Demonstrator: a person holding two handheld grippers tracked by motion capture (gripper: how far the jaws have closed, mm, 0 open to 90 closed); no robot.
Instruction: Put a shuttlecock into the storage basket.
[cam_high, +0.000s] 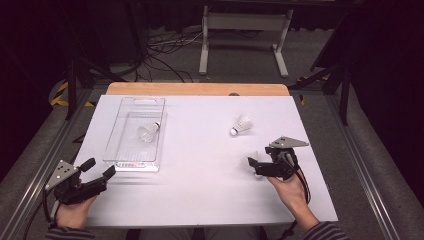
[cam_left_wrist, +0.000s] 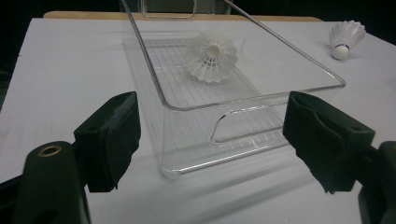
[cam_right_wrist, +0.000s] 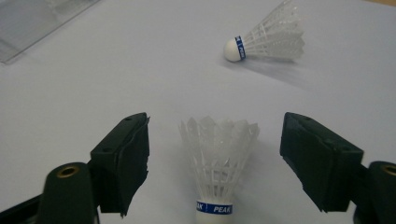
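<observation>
Right claw, jaws apart, flanks a white plastic shuttlecock lying on the white desk; its cork tip is cut off by the frame edge, its blue band reads "PEAK". A second shuttlecock lies beyond. Left claw, jaws apart, faces a clear ribbed tray holding a third shuttlecock.
</observation>
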